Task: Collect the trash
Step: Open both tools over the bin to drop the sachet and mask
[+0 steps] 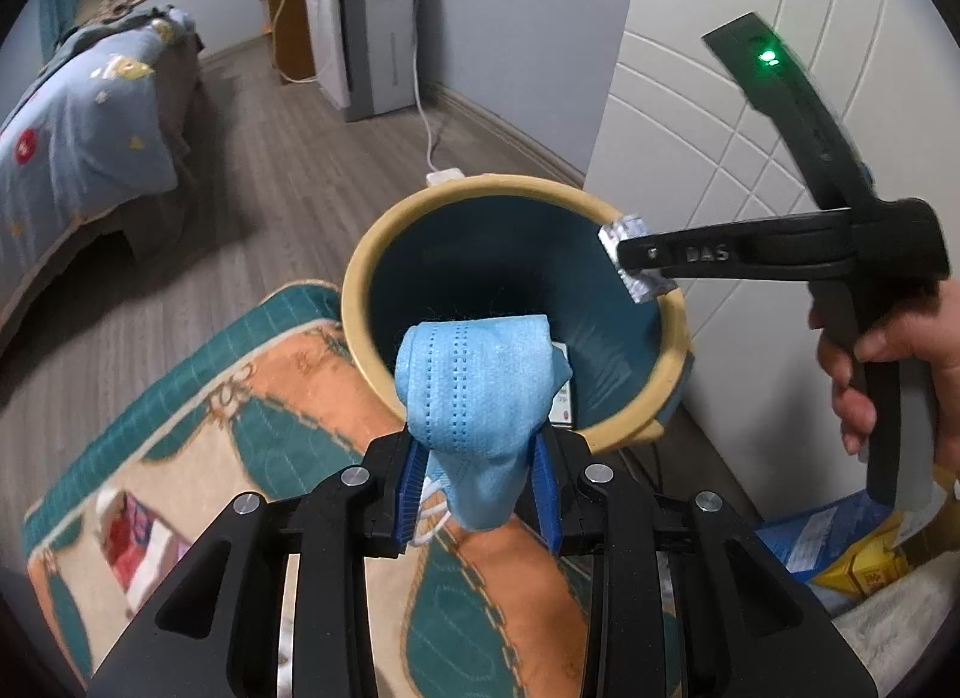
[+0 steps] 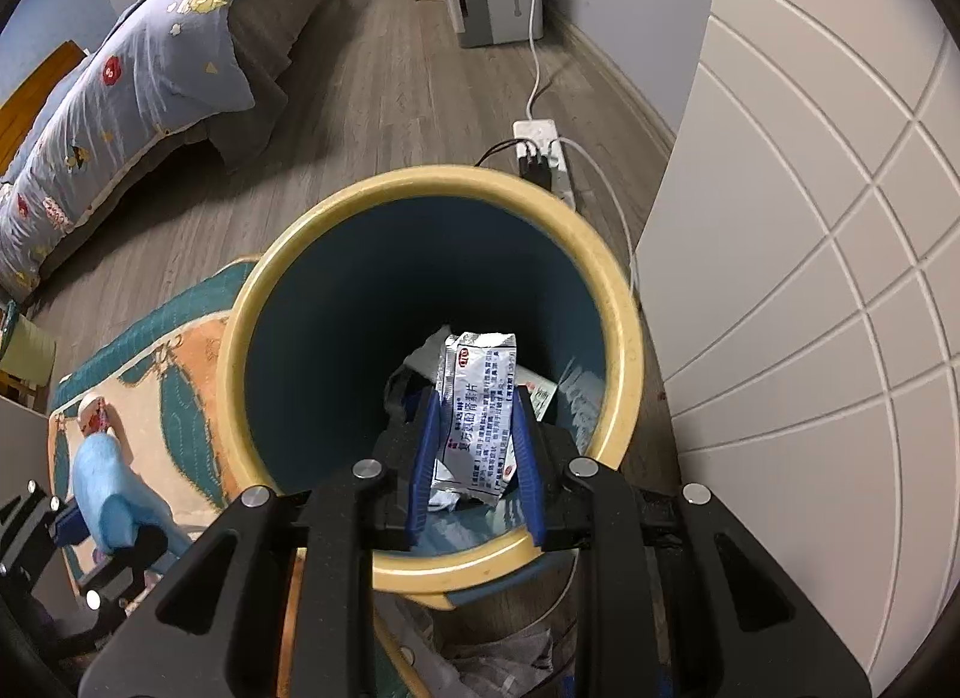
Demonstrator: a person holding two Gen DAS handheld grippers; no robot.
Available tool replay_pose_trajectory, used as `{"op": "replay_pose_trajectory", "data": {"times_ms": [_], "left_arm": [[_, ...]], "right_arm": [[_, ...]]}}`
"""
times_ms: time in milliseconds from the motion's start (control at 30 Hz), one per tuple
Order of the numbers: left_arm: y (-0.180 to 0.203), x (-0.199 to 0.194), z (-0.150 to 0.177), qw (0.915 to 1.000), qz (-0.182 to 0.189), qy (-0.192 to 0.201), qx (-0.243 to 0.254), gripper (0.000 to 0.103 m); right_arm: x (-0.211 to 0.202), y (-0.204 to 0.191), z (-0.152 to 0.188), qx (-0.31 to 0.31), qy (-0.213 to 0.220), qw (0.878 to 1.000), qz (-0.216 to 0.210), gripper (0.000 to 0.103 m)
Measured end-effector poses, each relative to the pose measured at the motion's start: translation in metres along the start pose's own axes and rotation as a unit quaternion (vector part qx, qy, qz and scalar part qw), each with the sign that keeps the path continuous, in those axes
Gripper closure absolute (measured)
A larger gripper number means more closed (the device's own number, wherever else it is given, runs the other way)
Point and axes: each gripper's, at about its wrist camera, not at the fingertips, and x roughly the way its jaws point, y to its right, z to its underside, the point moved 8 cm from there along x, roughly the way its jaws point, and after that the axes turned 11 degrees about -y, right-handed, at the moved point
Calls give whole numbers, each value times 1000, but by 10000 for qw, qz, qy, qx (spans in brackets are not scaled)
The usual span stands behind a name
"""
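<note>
So, right claw (image 2: 477, 458) first: it's clamped on a silver medicine sachet (image 2: 480, 416), blue pads pinching it from both sides, and it's parked right over the mouth of the trash bin (image 2: 624, 302), just inside the near rim. From the left camera you can see that same claw (image 1: 630, 269) reaching in over the bin's right rim with the foil sticking out of its tip. My read is that this one is at the drop step: all it needs is to let the pads spread so the sachet falls. It looks lined up fine, with other wrappers already lying at the bottom.

Left claw (image 1: 480, 482) is gripping a rolled-up blue face mask (image 1: 474, 380), white ear loops dangling underneath. It hangs at the bin's near-left rim, mostly over the rug (image 1: 252, 374) and only partly over the opening, so I'd guess it has to shift further over the hole before letting go, otherwise the mask could catch the yellow rim (image 1: 360, 278) and slide off onto the rug.

Around it: a power strip (image 2: 540, 149) with cables on the wooden floor just behind the bin, a white cabinet door (image 2: 810, 218) close on the right, a bed (image 2: 150, 68) well off to the left. Biggest nuisance seems to be two claws sharing one opening.
</note>
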Motion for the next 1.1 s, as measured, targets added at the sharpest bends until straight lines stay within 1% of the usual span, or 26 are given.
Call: {"op": "replay_pose_trajectory", "data": {"times_ms": [100,200,300,400,433,533,567,633,667,700,733,800,900,933,967,1000,1033,1067,1100], "left_arm": [[-5,6,-9,10000,5,-48,-30,71],[-10,15,-21,9999,24,-63,-111,71],[-11,22,-31,10000,-16,-10,-96,71],[-9,28,-39,9996,9,167,-212,71],[-8,34,-41,9993,91,181,-300,71],[-6,48,-43,9995,49,114,-283,69],[-6,51,-46,9996,0,114,-258,65],[-7,53,-49,9996,-108,140,-231,46],[-8,53,-50,9994,-181,176,-250,30],[-10,51,-50,9990,-245,246,-272,23],[-13,50,-50,9986,-299,314,-301,22],[-19,51,-49,9982,-358,286,-384,16],[-28,51,-46,9976,-388,288,-503,15],[-32,50,-45,9971,-446,306,-531,14],[-35,50,-44,9968,-481,322,-549,9],[-36,49,-44,9965,-502,354,-568,9],[-38,48,-43,9964,-496,370,-584,9],[-39,48,-42,9962,-498,379,-598,9],[-39,47,-41,9962,-494,388,-610,8]], "right_arm": [[1,9,-5,128,79,9999,9,79],[6,16,-5,267,29,9996,11,79],[10,20,-6,352,15,9994,19,79],[13,21,-6,460,-3,9989,-50,79],[14,20,-6,484,-3,9988,-64,79],[15,17,-7,451,8,9990,-51,79],[15,17,-7,427,13,9991,-41,79],[16,16,-7,399,14,9992,-47,79],[16,16,-7,385,11,9992,-46,79],[17,15,-7,362,11,9993,-29,79],[17,14,-7,340,15,9994,-14,79],[17,14,-8,317,45,9995,-10,79],[16,14,-9,338,129,9993,-63,79],[14,13,-10,334,168,9993,-96,79],[12,12,-11,324,218,9992,-119,79],[10,11,-12,309,292,9990,-126,78],[7,11,-14,297,361,9989,-99,76],[5,12,-16,303,432,9986,-63,63],[2,14,-18,338,506,9981,-50,54]]}}
